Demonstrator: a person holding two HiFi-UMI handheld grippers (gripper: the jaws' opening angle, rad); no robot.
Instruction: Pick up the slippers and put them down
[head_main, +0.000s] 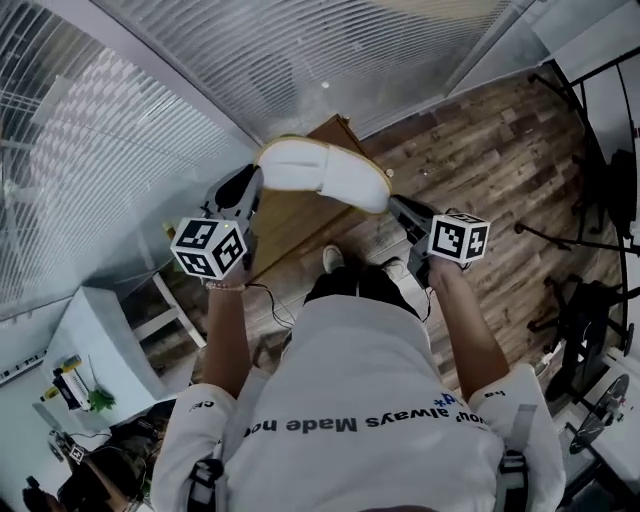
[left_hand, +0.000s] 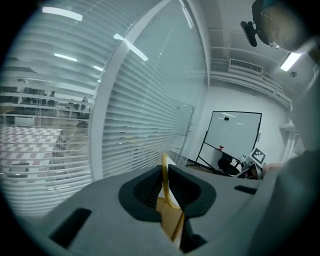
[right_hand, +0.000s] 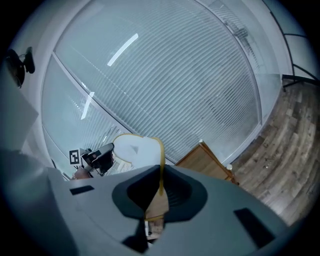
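White slipper, yellow-edged, held in the air.
The left gripper pinches one end's rim, the right gripper the other, above the wooden floor.

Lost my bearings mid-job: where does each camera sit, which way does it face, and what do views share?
Head view: on the person's head, looking steeply down at the slipper over the wooden floor; forearms, shirt, left claw, right claw show.
Left gripper view: on the left claw, facing blinds and whiteboard; its jaws pinch the slipper's yellow rim.
Right gripper view: on the right claw, facing blinds and wooden cabinet; jaws pinch the rim.
Shared: all three show the slipper.
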